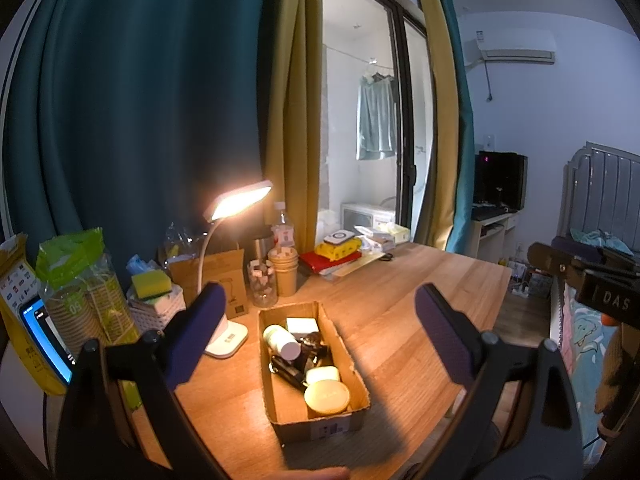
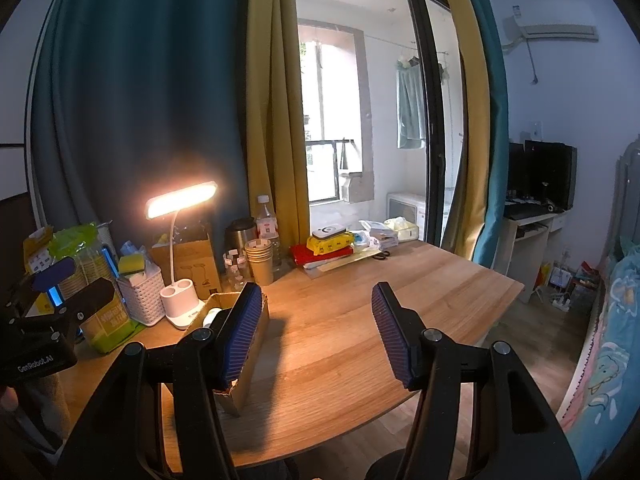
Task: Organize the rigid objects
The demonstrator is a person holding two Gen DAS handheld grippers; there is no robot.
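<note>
Hovering spread above cardboard box (image 1: 316, 364) at 6 o'clock of wooden table (image 1: 420, 292), left gripper (image 1: 316, 336); right gripper (image 2: 316, 332) spread too, empty.

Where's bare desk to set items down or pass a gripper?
Free: the wooden desk right of the cardboard box, out to its right edge, and in front of the red book stack. Crowded: the back-left strip, from lamp to paper cups.
</note>
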